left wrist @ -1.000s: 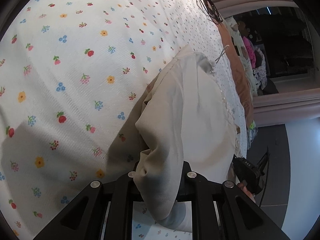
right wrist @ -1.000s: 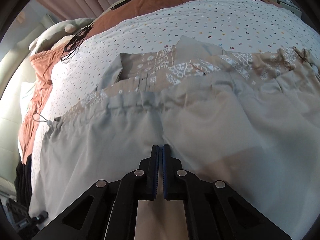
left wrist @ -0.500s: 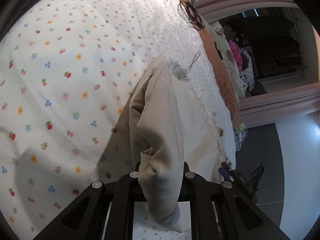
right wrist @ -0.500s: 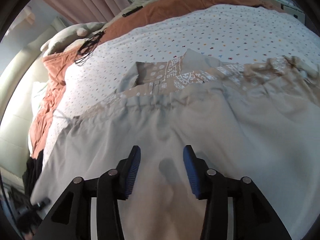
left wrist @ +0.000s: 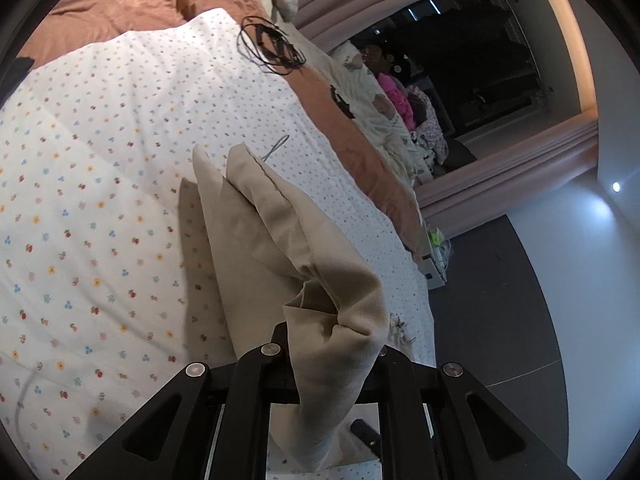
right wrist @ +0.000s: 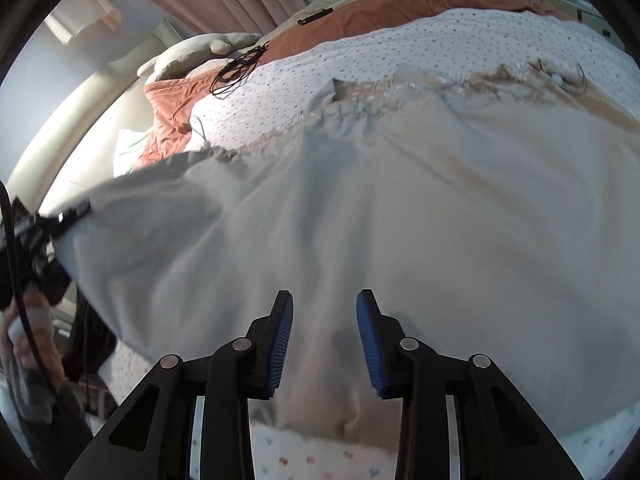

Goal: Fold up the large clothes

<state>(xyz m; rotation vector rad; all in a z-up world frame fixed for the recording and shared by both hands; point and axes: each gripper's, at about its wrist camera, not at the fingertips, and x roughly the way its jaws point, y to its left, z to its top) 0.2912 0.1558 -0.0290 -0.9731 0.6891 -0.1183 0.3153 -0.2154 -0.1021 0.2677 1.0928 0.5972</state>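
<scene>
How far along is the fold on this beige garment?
Barely started: the beige garment lies mostly spread on the floral bedspread. In hand: the left hand-held gripper lifts a bunched edge; the right hand-held gripper, jaws closing, grips nothing. The folds themselves remain.

In the left wrist view, the floral bedspread point(left wrist: 88, 208) lies bare from eight to eleven o'clock, open passage there. A lifted fold of the beige garment point(left wrist: 280, 240) blocks the centre down to six. A coil of black cable point(left wrist: 272, 46) sits at twelve, clutter beyond it at one. In the right wrist view, the garment covers the middle; bare sheet shows only at twelve and six.
</scene>
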